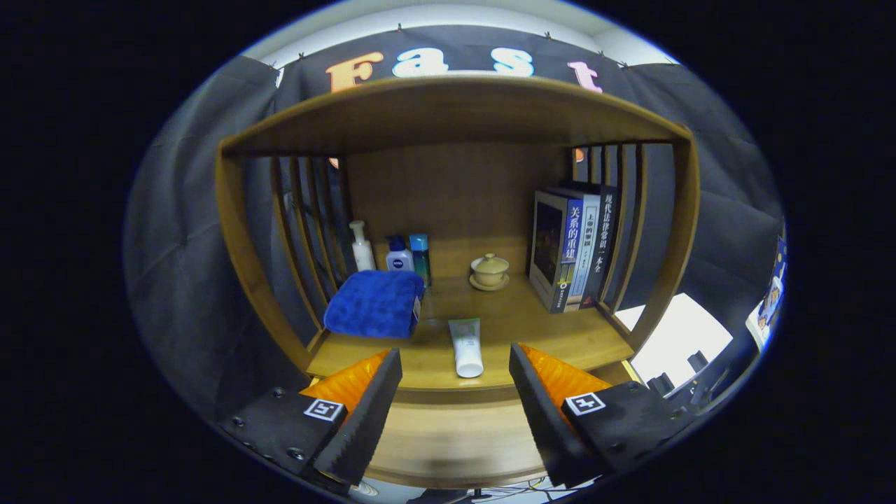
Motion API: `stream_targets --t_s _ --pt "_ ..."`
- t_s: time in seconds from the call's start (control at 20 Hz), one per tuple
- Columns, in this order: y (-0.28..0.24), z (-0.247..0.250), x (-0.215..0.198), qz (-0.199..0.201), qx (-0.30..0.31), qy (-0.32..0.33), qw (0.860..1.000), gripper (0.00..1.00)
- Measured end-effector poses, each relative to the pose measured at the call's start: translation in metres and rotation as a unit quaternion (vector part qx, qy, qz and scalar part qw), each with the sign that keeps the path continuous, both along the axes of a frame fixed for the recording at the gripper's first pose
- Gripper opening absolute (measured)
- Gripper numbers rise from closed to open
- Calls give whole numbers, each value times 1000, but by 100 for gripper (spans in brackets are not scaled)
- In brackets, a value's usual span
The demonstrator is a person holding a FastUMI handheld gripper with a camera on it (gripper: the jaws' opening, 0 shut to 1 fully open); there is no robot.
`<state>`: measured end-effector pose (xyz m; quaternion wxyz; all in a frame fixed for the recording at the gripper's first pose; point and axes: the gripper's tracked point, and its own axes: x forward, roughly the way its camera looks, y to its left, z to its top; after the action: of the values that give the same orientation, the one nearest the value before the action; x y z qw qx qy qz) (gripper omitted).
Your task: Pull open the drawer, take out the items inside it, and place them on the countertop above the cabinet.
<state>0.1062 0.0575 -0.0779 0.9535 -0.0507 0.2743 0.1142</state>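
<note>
Wooden drawer front (448,437), stiff and smooth, shows no handle, so the wide-open, empty hand-held gripper (455,371) probably hooks its top edge.

A wooden shelf unit (455,112) takes up the middle of the frame, its curved top board arching across the upper centre and its side frames running down at left and right. Vertical wooden slats (308,217) stand at both sides of a solid wooden back panel (455,196). Behind and around the unit hangs black cloth (182,231), draped over the left and right of the frame. A strip of pale wall or ceiling (434,14) shows along the top. At lower right a bright white surface (675,332) catches light. The lighting is even, indoor.
</note>
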Motion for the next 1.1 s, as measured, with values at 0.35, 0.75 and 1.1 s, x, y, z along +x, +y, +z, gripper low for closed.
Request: stream_targets --t_s 0.35,0.75,1.1 --pt "-34 19 -54 -10 11 -70 997 99" --pt "-76 10 -121 -11 -14 -129 992 99" --pt "-75 -66 -166 2 -18 -88 996 99"
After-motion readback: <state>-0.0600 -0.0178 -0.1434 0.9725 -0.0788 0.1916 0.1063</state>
